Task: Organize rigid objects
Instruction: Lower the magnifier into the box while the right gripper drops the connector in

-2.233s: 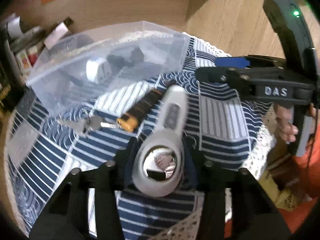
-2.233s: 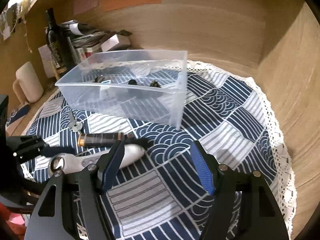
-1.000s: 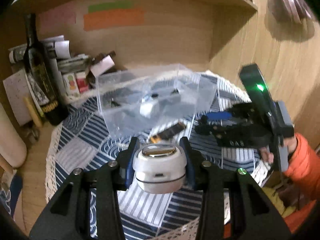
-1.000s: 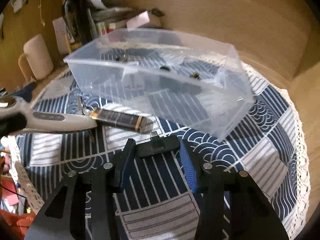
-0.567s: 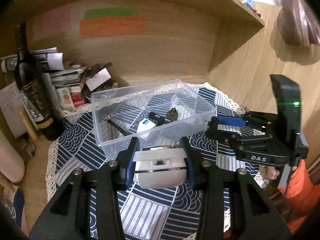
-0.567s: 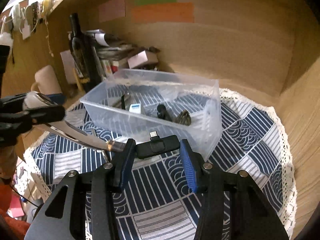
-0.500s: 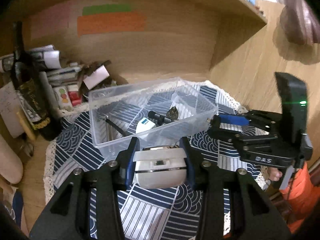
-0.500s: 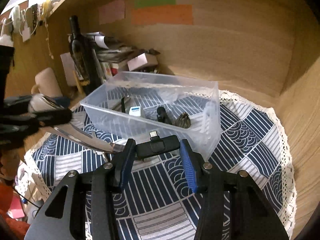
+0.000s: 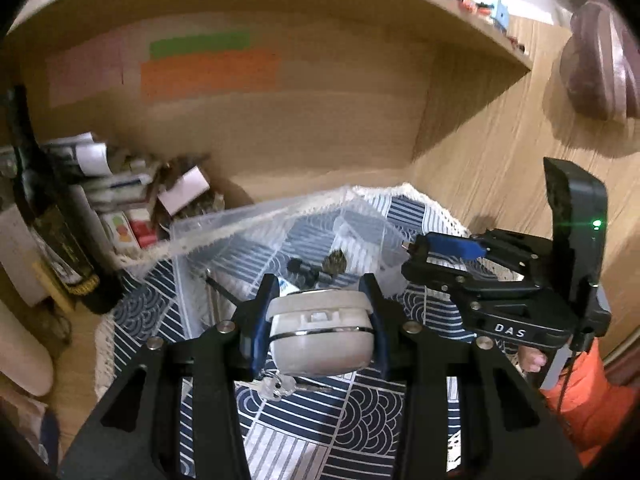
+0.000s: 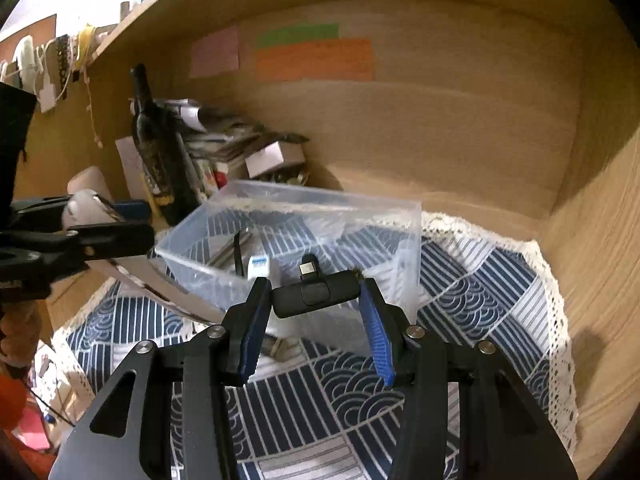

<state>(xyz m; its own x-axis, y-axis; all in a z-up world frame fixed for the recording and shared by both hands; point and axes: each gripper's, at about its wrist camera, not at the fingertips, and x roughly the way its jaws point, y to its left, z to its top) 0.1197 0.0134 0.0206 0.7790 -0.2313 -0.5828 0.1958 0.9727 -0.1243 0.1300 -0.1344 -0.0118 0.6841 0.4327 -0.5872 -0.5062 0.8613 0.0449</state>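
Observation:
My left gripper [image 9: 318, 285] is shut on the butt end of a white handheld tool [image 9: 320, 332], held above the blue-and-white patterned cloth [image 9: 352, 412]. My right gripper [image 10: 315, 282] is shut on a small black USB-C adapter [image 10: 316, 298] whose plug points up. Just beyond both stands the clear plastic bin [image 10: 320, 202], which holds a small white box [image 10: 258, 266], a black rod and other small pieces. A bunch of keys [image 9: 276, 386] lies on the cloth under the white tool. In the left wrist view the right gripper [image 9: 408, 258] hovers by the bin's right end.
A dark wine bottle [image 10: 154, 148] and a pile of papers and small boxes [image 10: 256, 152] stand left of the bin against the wooden wall. A shelf runs overhead. The cloth's lace edge [image 10: 556, 320] lies near the right wall. A person's orange sleeve [image 9: 592, 396] shows at the right.
The left gripper has lifted the white tool off the cloth. The right gripper has closed on the black adapter and raised it. Both now sit higher, close to the bin.

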